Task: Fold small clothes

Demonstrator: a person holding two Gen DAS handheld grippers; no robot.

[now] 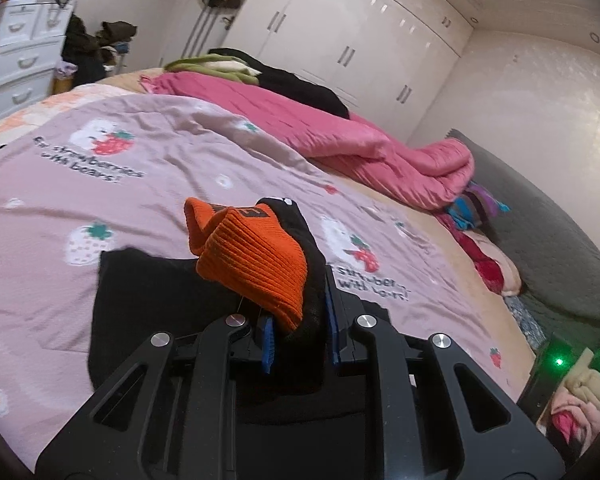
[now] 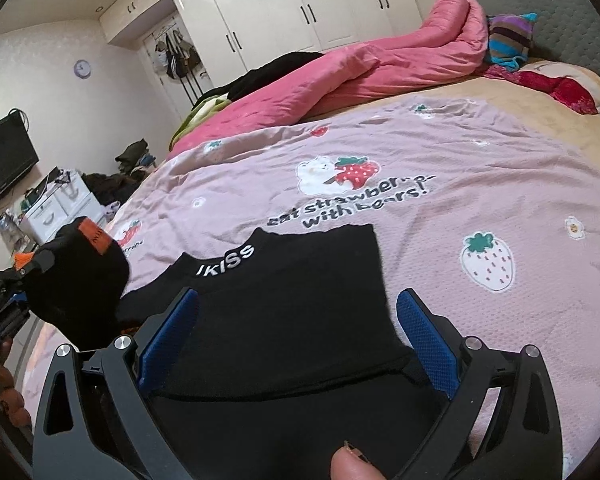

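The left tool (image 1: 300,332) was seen closed narrowly on a black sock with an orange cuff (image 1: 260,264), the fabric pinched between its blue pads (image 1: 269,340) and the cuff flopped over to the left above them. In the right wrist view the same sock (image 2: 76,280) was seen held up at the left edge of the frame, clear of the bed.

The right tool (image 2: 296,344) was held with its jaws wide apart, nothing being gripped; its blue pads (image 2: 424,336) stood to either side of a black garment (image 2: 284,304) lying flat below them. A fingertip (image 2: 352,466) was visible at the bottom edge of that view.

The black garment, marked with white lettering near one edge, was spread on a pink bedsheet (image 2: 440,248) printed with strawberries, bears and text. In the left wrist view the garment (image 1: 160,300) was seen just beneath and to the left of the held sock.

Farther back a bright pink quilt (image 1: 340,132) was heaped across the bed, with dark clothing (image 1: 284,76) piled on it. A striped item (image 2: 508,40) lay near the grey headboard (image 2: 572,12). White wardrobe doors (image 1: 340,36) lined the far wall, and a white chest of drawers (image 1: 20,56) stood beside the bed.
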